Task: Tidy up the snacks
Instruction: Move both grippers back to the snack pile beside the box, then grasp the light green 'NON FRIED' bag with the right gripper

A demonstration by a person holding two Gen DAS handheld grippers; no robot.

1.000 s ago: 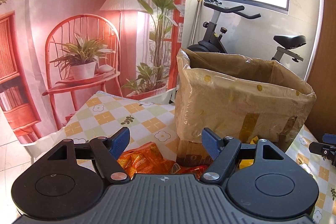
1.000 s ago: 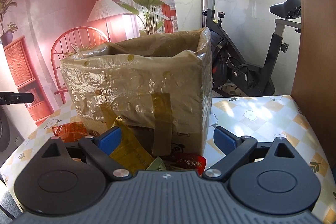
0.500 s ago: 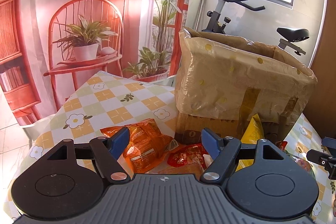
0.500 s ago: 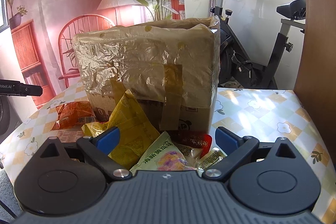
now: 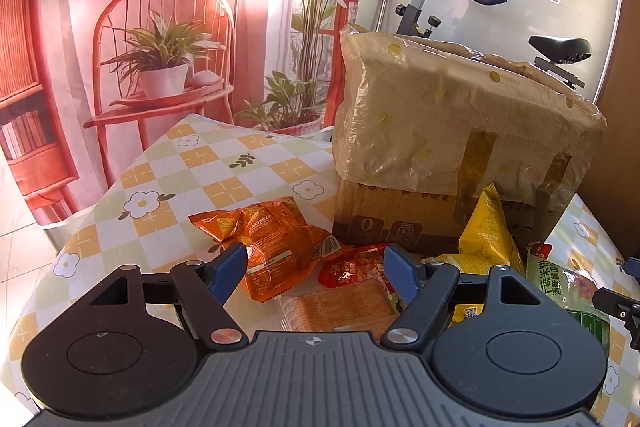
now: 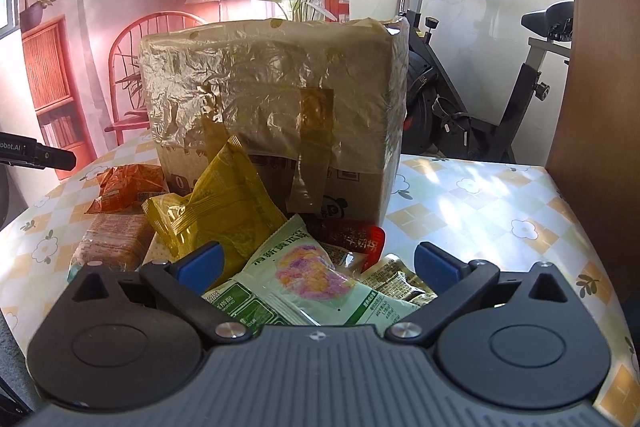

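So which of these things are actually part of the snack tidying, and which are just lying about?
Part of the job:
- orange snack bag
- yellow snack bag
- green snack packet
- red packet
- cracker pack
- lined cardboard box

Just there:
- exercise bike
- checked tablecloth

Left gripper: black linkage arms, blue pads, silver pivot screws behind; ribbed grey housing at rear.
Right gripper: identical build; crosshair mark centred on housing.
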